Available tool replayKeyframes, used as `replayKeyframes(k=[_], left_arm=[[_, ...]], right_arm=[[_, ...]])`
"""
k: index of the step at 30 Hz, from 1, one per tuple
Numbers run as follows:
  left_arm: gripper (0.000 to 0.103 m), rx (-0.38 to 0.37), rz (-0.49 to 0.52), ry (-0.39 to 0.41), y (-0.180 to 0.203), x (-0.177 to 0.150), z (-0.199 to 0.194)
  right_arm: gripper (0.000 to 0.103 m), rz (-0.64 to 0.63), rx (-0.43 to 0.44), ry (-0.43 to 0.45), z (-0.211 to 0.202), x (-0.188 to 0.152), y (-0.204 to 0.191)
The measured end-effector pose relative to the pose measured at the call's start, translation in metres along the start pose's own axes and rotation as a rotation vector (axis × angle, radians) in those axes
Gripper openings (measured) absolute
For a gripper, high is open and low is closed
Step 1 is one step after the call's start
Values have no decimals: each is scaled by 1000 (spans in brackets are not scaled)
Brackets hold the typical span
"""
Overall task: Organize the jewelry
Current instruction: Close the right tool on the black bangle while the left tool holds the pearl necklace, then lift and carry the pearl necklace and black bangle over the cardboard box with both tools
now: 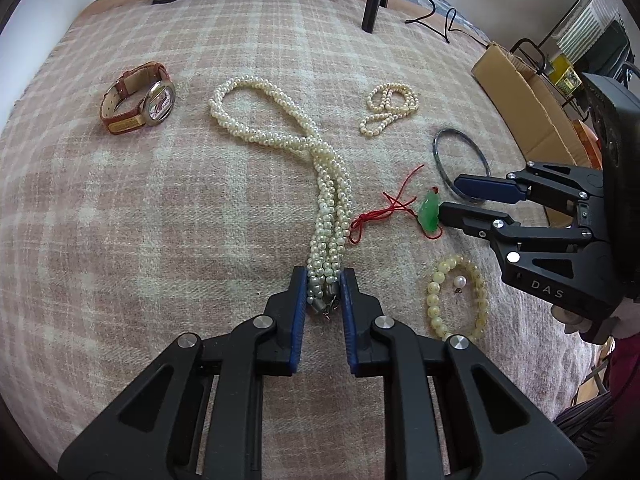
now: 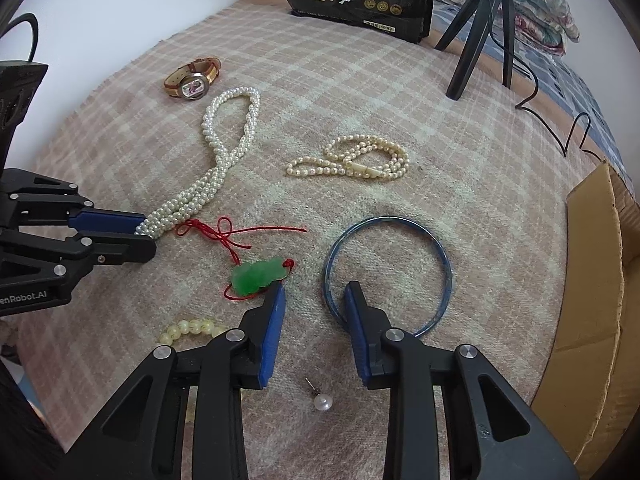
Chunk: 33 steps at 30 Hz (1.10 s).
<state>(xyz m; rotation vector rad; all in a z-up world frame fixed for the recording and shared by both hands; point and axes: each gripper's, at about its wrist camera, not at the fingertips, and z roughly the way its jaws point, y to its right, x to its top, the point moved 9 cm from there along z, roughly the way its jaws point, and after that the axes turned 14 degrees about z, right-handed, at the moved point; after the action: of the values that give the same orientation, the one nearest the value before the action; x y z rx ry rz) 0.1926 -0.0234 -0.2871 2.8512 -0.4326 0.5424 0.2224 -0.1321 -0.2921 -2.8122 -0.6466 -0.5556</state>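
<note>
On plaid blanket (image 1: 120, 220): two pearl necklaces (image 1: 280, 136), one watch (image 1: 140, 98).

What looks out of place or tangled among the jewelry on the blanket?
The green pendant lies with its red cord knotted and sprawled against the twisted pearl necklace. A lone pearl stud earring sits without a partner, inside the yellow bead bracelet. Nothing looks broken.
</note>
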Motion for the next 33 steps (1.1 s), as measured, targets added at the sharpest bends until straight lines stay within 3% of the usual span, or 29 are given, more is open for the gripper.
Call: replayKeyframes(k=[5, 10, 33], left_arm=[[15, 7, -10, 13, -3, 1, -3], [14, 15, -20, 35, -6, 4, -9], [11, 24, -39, 272, -13, 52, -90]], right_arm=[[10, -18, -27, -4, 1, -2, 3], [4, -8, -25, 5, -1, -2, 4], [2, 58, 38, 157, -61, 19, 2]])
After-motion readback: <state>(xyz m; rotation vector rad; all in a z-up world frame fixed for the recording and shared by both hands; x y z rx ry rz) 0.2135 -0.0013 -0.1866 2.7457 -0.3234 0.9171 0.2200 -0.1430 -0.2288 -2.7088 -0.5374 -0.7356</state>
